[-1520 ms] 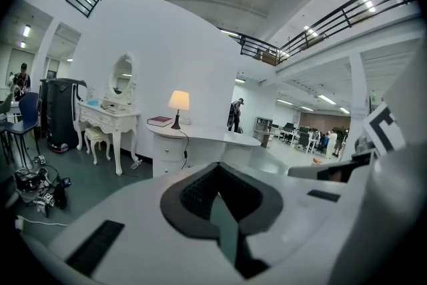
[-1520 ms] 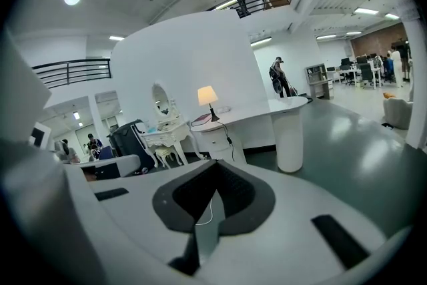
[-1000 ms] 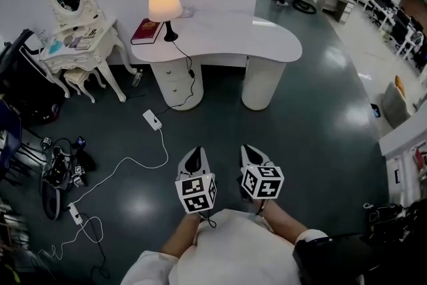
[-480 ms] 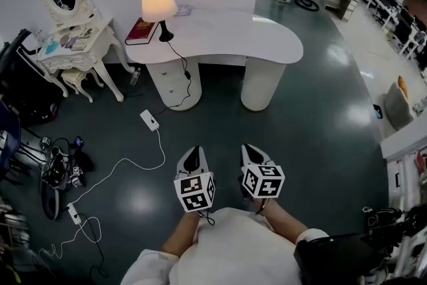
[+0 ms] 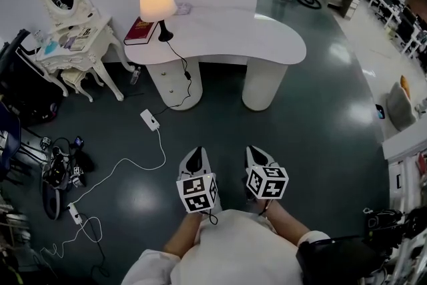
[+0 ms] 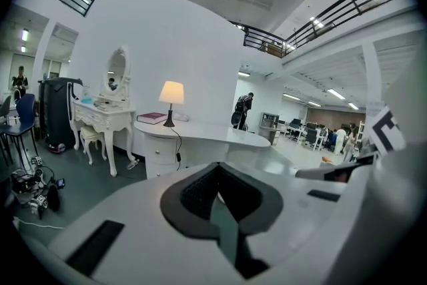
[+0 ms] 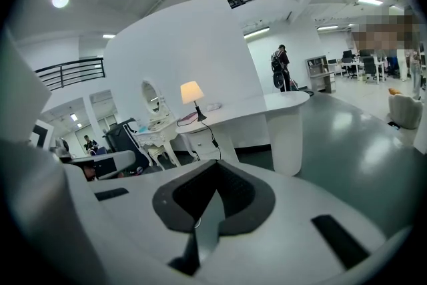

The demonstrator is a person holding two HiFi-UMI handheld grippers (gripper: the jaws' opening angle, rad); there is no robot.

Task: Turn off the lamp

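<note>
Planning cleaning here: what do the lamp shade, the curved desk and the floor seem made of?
Lamp shade: probably fabric or paper, since light glows through. Desk: smooth white, possibly painted wood or laminate. Floor: dark glossy coating, mirroring ceiling lights.

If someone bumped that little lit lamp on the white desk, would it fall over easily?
Probably tippy: the lamp carries a wide shade on a thin dark stem over a small base. It looks light for its size, so a push may slide it across the smooth desk. Its cord, hanging over the edge, could tug it.
</note>
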